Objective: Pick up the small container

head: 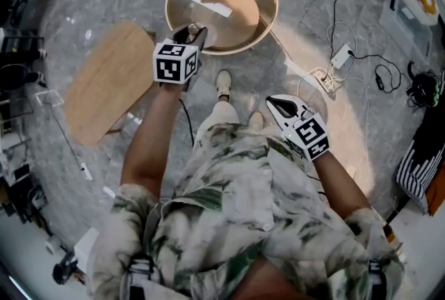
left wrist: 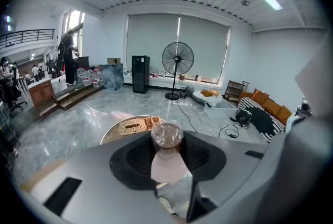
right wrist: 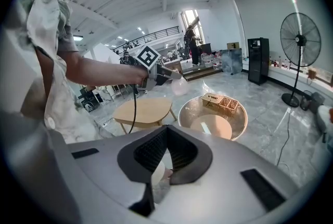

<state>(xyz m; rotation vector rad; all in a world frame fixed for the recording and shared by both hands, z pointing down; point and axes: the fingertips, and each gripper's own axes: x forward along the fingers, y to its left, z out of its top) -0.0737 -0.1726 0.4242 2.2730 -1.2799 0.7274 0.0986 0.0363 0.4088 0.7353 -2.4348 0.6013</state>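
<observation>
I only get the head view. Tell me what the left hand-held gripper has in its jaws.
Observer: The left hand-held gripper is clamped on the small container, a pale cup with film over its top.
Operator: Confirm it's lifted.
Observer: In the right gripper view it hangs in the air, touching neither the round table nor the wooden table.
Operator: Report the right hand-held gripper.
Observer: The right hand-held gripper has its jaws together, with nothing between them.
</observation>
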